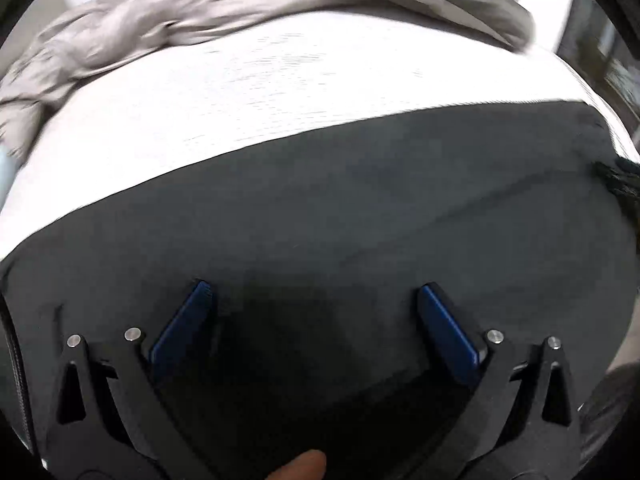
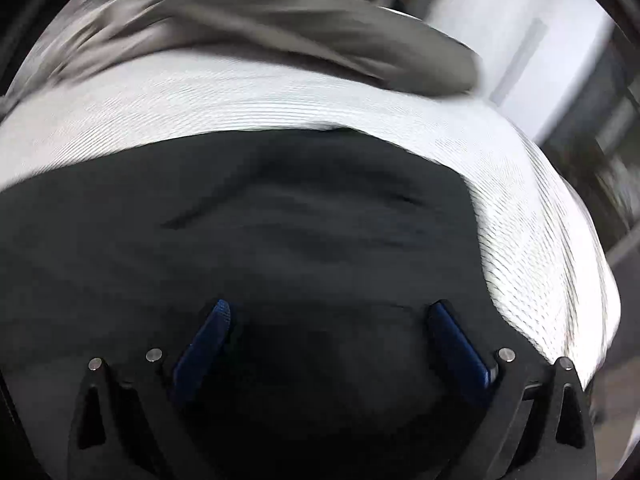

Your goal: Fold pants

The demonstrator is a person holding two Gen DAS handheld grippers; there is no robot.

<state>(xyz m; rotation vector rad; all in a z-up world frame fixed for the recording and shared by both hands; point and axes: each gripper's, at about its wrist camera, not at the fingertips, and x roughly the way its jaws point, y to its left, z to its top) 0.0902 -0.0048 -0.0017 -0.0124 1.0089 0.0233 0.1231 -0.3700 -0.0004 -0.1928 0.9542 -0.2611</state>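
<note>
Over dark pants (image 1: 320,208), left tool (image 1: 314,292) spread wide, right tool (image 2: 328,312) likewise

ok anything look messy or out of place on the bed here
Mostly the grey garment, bunched in a wrinkled heap at the far edge of the white surface. The dark pants lie fairly flat, with a few shallow creases. Both views are blurred.
</note>
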